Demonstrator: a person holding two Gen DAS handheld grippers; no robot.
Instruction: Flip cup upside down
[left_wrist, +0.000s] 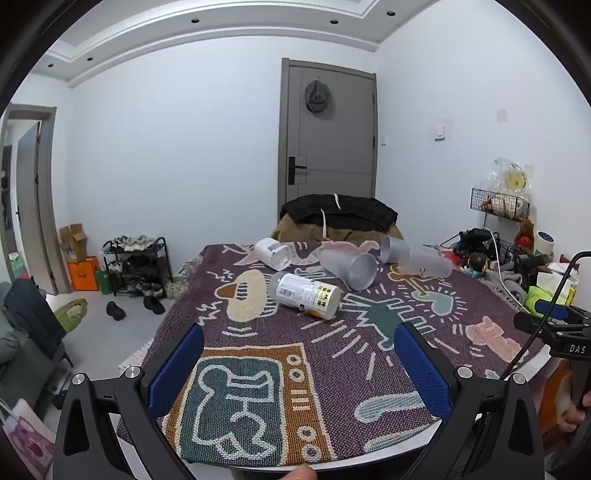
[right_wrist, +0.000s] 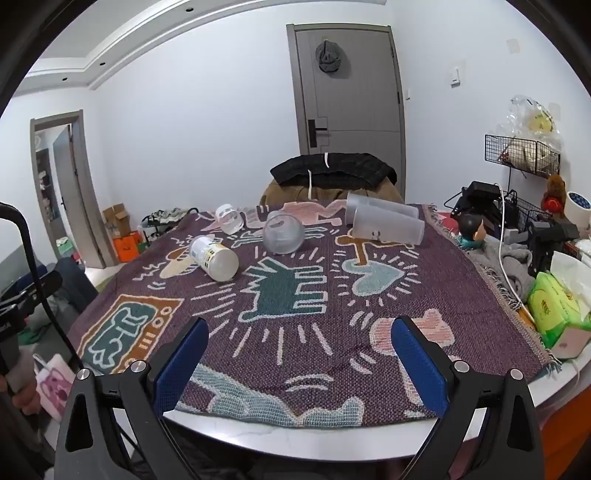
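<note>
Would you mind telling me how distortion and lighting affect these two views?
Left wrist view: fisheye bends the door frame and ceiling lines; black vignette in corners; even, soft light, sharp cups. Right wrist view: same bowing, table edge curved; frosted cups without glare.

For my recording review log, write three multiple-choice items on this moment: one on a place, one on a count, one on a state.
1. Where does the labelled cup lie?
A. on the patterned cloth
B. on the floor
C. in the wire basket

2. How many cups lie on the cloth?
A. two
B. five
C. eight

3. How do both grippers stand?
A. shut on a cup
B. open, holding nothing
C. shut, holding nothing

Answers: 1 A, it rests on its side on the cloth. 2 B, one labelled, one clear and three frosted cups show. 3 B, the left gripper and right gripper have their fingers wide apart over bare cloth.
</note>
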